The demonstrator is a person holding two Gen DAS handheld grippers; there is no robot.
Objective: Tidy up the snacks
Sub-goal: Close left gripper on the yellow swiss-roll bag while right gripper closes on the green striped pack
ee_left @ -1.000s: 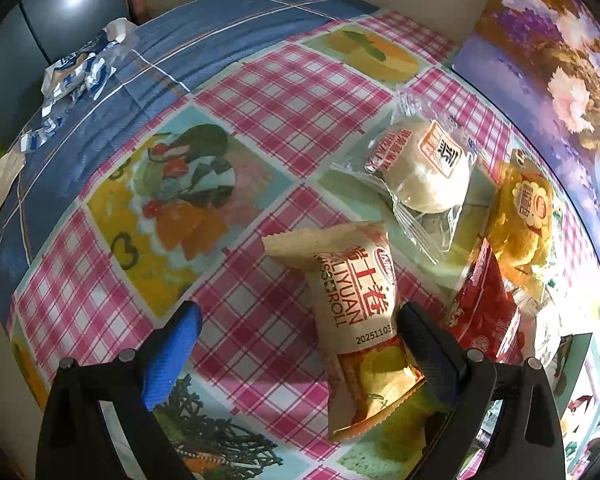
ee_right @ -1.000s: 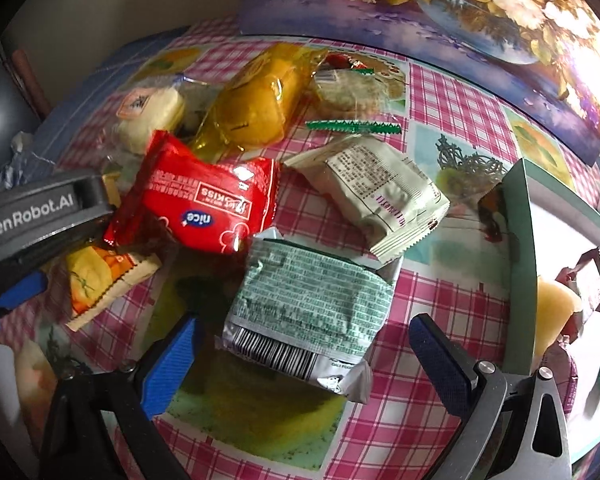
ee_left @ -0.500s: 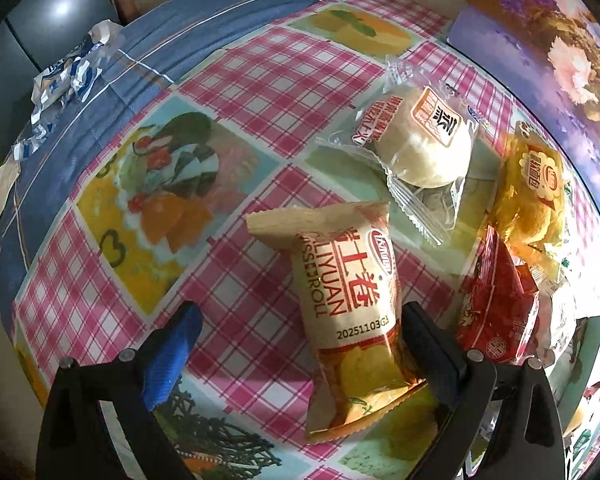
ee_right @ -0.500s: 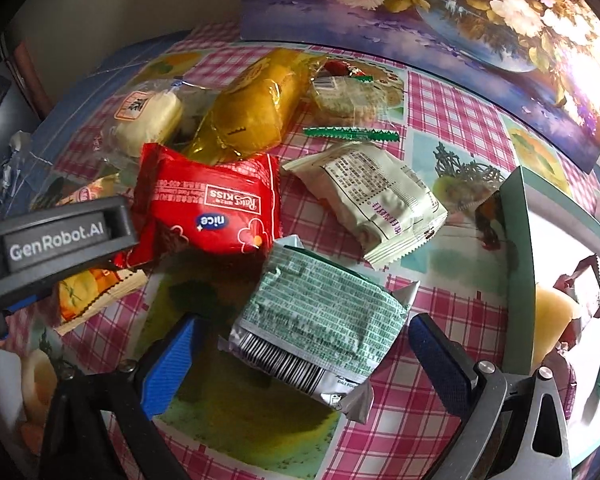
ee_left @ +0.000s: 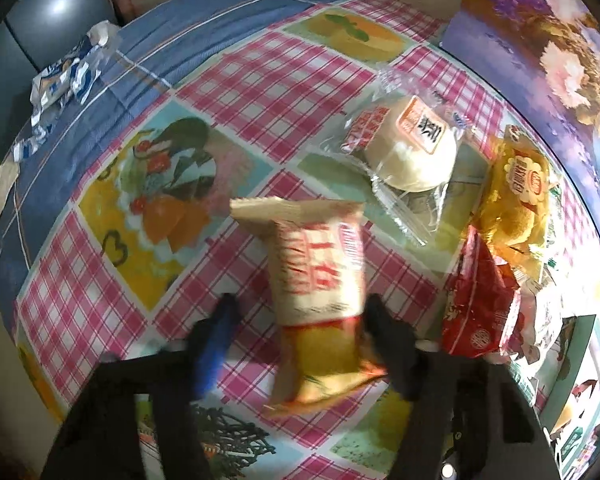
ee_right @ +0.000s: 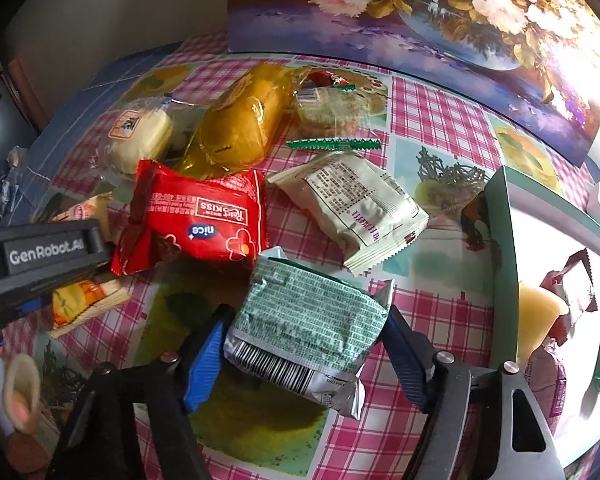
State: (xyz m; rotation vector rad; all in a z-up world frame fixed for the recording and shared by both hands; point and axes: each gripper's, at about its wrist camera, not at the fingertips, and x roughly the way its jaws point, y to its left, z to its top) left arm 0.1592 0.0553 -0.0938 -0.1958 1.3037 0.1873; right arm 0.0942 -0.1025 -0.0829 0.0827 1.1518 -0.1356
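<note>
On the checked tablecloth [ee_left: 260,92], under the left gripper [ee_left: 300,304]: cream-and-orange roll packet [ee_left: 316,280], flat, long axis running away from the camera, orange end nearest. Fingers just drawn inward, blurred; right finger against the packet's edge, blue-padded left finger [ee_left: 216,340] a little apart from it, checked cloth showing in the gap. Not clamped yet, jaws partly open around the packet.

Beyond the roll packet, up and to the right: white bun in clear wrapper [ee_left: 412,148]. Further right, yellow packet [ee_left: 520,200], with red packet [ee_left: 480,312] just below it, near the right finger but apart from the roll packet. Far left, near the cloth's blue border: crumpled blue-and-white wrapper [ee_left: 64,76].

Under the right gripper [ee_right: 308,316]: green packet [ee_right: 304,320], printed back upward, barcode end nearest the camera, silver corner poking out below. Jaws just closed inward; blue pad touching the packet's left edge, dark pad touching its right edge, so gripping the green packet across its width, packet on the cloth.

Beside it, upper left, the red packet, corner just touching. Upper right: pale packet [ee_right: 356,208], slightly apart. Above that, loose green serrated strip [ee_right: 332,145]. Far right: green-walled box [ee_right: 496,240], several snacks already inside, contents washed out by glare. Behind everything, leaning floral picture [ee_right: 420,12]
</note>
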